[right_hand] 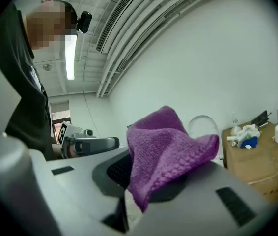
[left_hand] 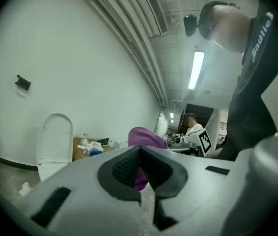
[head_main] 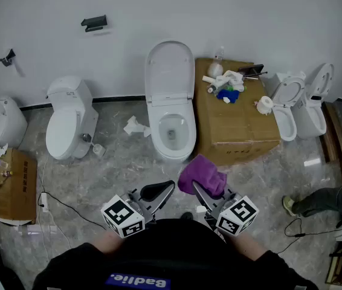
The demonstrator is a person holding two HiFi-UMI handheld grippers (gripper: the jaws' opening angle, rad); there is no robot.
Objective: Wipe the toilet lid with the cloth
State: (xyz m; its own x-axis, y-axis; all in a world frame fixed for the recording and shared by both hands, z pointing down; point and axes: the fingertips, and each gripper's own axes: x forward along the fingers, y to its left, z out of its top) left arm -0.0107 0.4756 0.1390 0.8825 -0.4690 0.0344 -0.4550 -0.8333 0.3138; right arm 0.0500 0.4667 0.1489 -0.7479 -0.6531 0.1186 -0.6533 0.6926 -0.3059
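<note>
The right gripper (head_main: 203, 192) is clenched on the purple cloth (head_main: 202, 175), which bunches over its jaws. The left gripper (head_main: 159, 190), just beside it, is clamped shut on nothing. White lettering on the person's black top (left_hand: 262, 33) reads "Badlie". The toilet lid (head_main: 170, 71) stands raised well ahead of both grippers. Only the head view looks into the bowl (head_main: 172, 132) below it.

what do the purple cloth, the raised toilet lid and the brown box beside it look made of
Purple cloth: soft microfibre-like fabric, matte; nubby looped weave, limp folds.
Toilet lid: smooth white, slightly glossy; probably plastic, though ceramic can't be ruled out.
Brown box: likely cardboard, matte; dull tan faces with creased edges.
</note>
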